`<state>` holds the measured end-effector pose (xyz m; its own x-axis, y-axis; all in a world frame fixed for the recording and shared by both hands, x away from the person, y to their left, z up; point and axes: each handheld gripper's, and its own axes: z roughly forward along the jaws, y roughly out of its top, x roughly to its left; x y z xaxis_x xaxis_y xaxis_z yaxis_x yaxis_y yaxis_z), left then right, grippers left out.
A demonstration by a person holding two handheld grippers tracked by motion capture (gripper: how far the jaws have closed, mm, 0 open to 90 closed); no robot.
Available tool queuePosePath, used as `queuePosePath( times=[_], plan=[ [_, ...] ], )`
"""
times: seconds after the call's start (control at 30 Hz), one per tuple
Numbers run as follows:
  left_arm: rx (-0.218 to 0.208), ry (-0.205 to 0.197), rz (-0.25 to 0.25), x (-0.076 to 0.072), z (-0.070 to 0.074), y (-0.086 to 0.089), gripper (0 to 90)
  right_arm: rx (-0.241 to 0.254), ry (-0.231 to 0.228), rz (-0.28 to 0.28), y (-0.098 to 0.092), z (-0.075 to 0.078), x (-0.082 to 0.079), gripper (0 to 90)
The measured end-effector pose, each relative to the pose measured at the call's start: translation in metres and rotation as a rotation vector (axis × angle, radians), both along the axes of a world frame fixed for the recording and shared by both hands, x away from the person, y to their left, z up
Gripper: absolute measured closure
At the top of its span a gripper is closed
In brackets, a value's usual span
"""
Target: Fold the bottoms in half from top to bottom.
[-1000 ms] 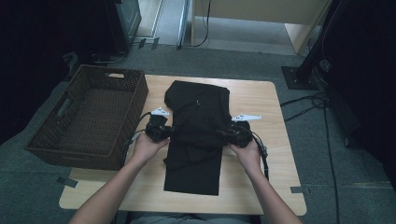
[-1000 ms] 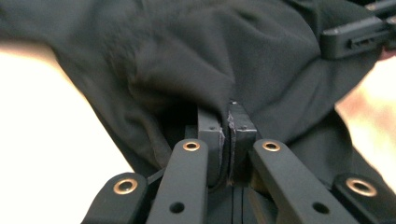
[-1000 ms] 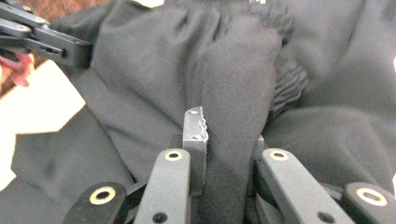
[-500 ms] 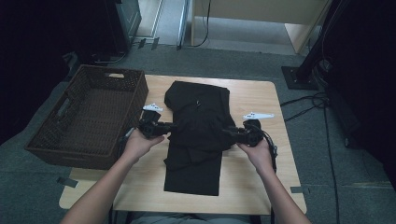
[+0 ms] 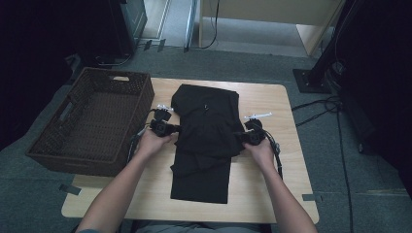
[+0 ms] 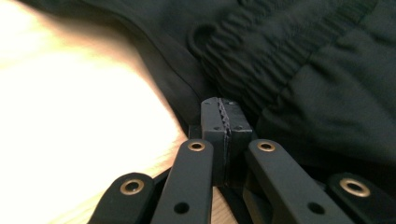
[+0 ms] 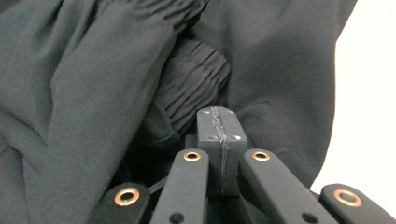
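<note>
Wooden table [image 5: 291, 160] carries black trousers [image 5: 206, 141] lengthwise, right of the wicker basket [image 5: 92, 121]. Left gripper [image 5: 171, 129] and right gripper [image 5: 240, 137], jaws pressed together, flank the folded waistband equally.

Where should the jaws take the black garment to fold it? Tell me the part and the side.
Grip the black garment at its two long side edges near the middle, the left gripper coming from the basket side and the right gripper from the opposite side. It lies flat and narrow on the table, so both edges are probably easiest to pinch there.
</note>
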<state>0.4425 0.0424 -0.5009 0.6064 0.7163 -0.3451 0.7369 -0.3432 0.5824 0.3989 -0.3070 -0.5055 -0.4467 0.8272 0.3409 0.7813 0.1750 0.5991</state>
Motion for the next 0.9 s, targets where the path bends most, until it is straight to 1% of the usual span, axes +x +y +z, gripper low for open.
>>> queuePosePath(
  times=[0.07,0.1,0.17,0.2,0.3,0.33,0.37,0.4,0.43,0.47,0.53,0.57,0.63,0.67,0.73,0.8,0.83,0.87,0.9],
  plan=[
    [0.010,0.003,-0.015,0.000,-0.003,-0.003,90.0,0.011,0.006,0.004,0.002,-0.002,0.001,90.0],
    [0.009,0.001,-0.017,0.000,-0.005,-0.004,90.0,0.010,0.008,0.006,0.002,-0.002,0.002,90.0],
    [-0.005,0.001,-0.010,0.001,-0.005,-0.004,90.0,0.022,0.015,0.008,0.003,-0.004,0.004,90.0],
    [-0.021,0.005,-0.009,0.001,-0.006,-0.005,90.0,0.027,0.021,0.008,0.003,-0.004,0.004,90.0],
    [-0.043,0.014,-0.019,0.002,-0.008,-0.006,90.0,0.053,0.017,0.022,0.005,-0.005,0.007,89.0],
    [-0.057,0.019,-0.017,0.002,-0.008,-0.006,90.0,0.054,0.016,0.030,0.005,-0.005,0.008,88.4],
    [-0.073,0.024,-0.014,0.003,-0.008,-0.006,90.0,0.068,0.011,0.029,0.006,-0.007,0.009,87.7],
    [-0.095,0.030,-0.018,0.003,-0.008,-0.006,89.7,0.086,0.017,0.027,0.008,-0.007,0.009,87.2],
    [-0.101,0.025,-0.022,0.003,-0.008,-0.005,89.5,0.111,0.019,0.031,0.010,-0.008,0.011,86.5],
    [-0.119,0.015,-0.031,0.002,-0.006,-0.006,89.5,0.116,0.021,0.033,0.011,-0.008,0.011,85.9],
    [-0.140,0.006,-0.045,-0.001,-0.001,-0.006,87.8,0.119,0.003,0.049,0.014,-0.005,0.011,82.8],
    [-0.143,0.004,-0.050,-0.003,0.002,-0.005,86.8,0.124,-0.009,0.054,0.016,-0.002,0.010,82.6],
    [-0.123,-0.009,-0.065,-0.008,0.006,-0.004,85.2,0.125,-0.037,0.066,0.016,0.004,0.006,82.2],
    [-0.117,-0.014,-0.070,-0.010,0.007,-0.003,84.8,0.128,-0.049,0.068,0.016,0.008,0.002,82.1],
    [-0.128,-0.028,-0.073,-0.016,0.012,0.000,83.3,0.126,-0.078,0.079,0.015,0.014,-0.004,80.7],
    [-0.144,-0.043,-0.085,-0.023,0.018,0.003,81.5,0.125,-0.094,0.086,0.016,0.020,-0.011,78.7],
    [-0.146,-0.050,-0.091,-0.026,0.020,0.003,80.3,0.127,-0.107,0.093,0.016,0.022,-0.015,78.6],
    [-0.143,-0.069,-0.102,-0.033,0.024,0.005,80.0,0.133,-0.111,0.094,0.016,0.024,-0.019,78.3],
    [-0.141,-0.074,-0.110,-0.037,0.026,0.006,79.6,0.143,-0.119,0.108,0.016,0.026,-0.024,78.0]
  ],
)
